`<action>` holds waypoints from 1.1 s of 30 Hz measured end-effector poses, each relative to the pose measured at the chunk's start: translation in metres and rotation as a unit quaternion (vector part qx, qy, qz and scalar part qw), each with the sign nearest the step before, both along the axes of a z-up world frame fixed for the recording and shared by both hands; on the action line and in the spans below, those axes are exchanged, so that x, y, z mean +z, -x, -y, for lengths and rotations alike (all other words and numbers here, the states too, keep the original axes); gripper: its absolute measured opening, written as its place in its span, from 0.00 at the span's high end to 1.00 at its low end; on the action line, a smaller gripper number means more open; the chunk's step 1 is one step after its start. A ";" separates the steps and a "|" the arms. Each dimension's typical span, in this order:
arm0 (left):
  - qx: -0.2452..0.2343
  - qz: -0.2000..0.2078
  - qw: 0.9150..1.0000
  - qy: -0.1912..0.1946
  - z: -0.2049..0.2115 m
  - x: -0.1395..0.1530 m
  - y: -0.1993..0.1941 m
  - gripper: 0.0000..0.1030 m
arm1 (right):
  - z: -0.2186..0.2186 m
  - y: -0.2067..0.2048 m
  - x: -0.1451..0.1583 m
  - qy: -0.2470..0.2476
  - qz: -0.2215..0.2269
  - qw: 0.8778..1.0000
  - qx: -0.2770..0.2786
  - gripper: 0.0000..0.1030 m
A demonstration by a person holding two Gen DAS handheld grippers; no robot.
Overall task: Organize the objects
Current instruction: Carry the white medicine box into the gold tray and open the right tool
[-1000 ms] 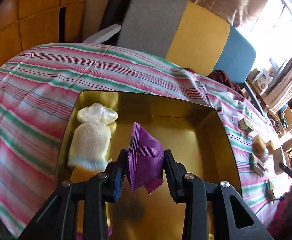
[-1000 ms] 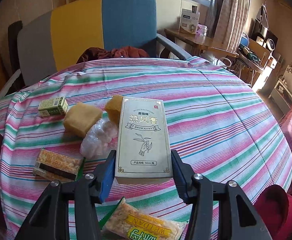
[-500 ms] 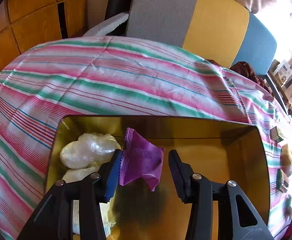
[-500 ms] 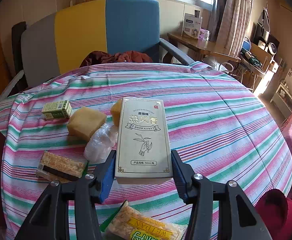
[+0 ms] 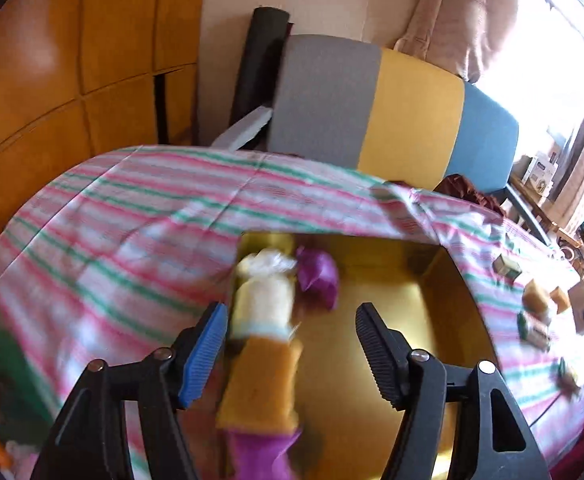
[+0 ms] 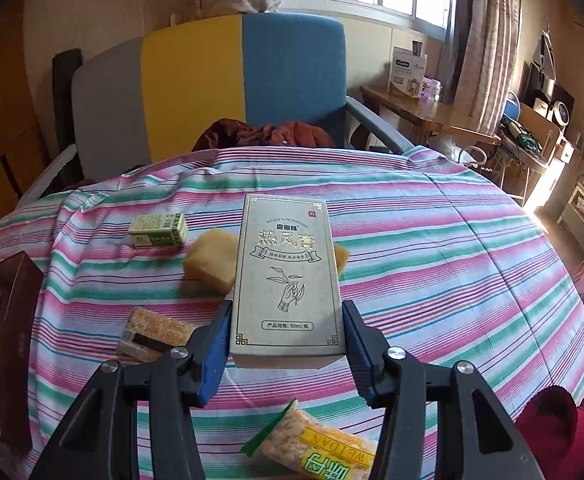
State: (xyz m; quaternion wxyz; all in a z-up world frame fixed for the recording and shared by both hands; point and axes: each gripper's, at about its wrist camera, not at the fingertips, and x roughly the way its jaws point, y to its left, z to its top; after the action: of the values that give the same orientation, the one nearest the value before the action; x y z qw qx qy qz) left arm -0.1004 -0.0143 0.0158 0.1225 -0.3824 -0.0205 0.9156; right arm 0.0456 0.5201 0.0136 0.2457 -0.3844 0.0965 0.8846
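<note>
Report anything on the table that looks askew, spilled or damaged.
Nothing is spilled or visibly damaged. The striped cloth is rumpled at its far left edge. Loose items lie scattered at odd angles: a green box, a sponge, a snack bar. The right gripper holds a grey carton above them.

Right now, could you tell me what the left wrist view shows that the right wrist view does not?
Only the left wrist view shows the gold box's inside, holding a purple packet and a white bundle; the left gripper is opening with nothing between its pads.

Only the right wrist view shows the right gripper shut on a silver carton.

Both show the striped tablecloth, small green box and multicoloured chair.
</note>
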 end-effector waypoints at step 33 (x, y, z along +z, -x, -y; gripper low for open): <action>0.059 0.051 0.995 -0.059 0.067 -0.043 -0.047 0.31 | 0.384 0.204 -0.076 0.281 0.146 0.900 0.300 0.41</action>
State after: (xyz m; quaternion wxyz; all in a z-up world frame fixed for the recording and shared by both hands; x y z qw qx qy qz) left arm -0.0537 -0.0809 -0.0274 0.0896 -0.4187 -0.1031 0.8978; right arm -0.1583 0.1357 -0.0621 -0.1379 -0.5734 0.1846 0.7862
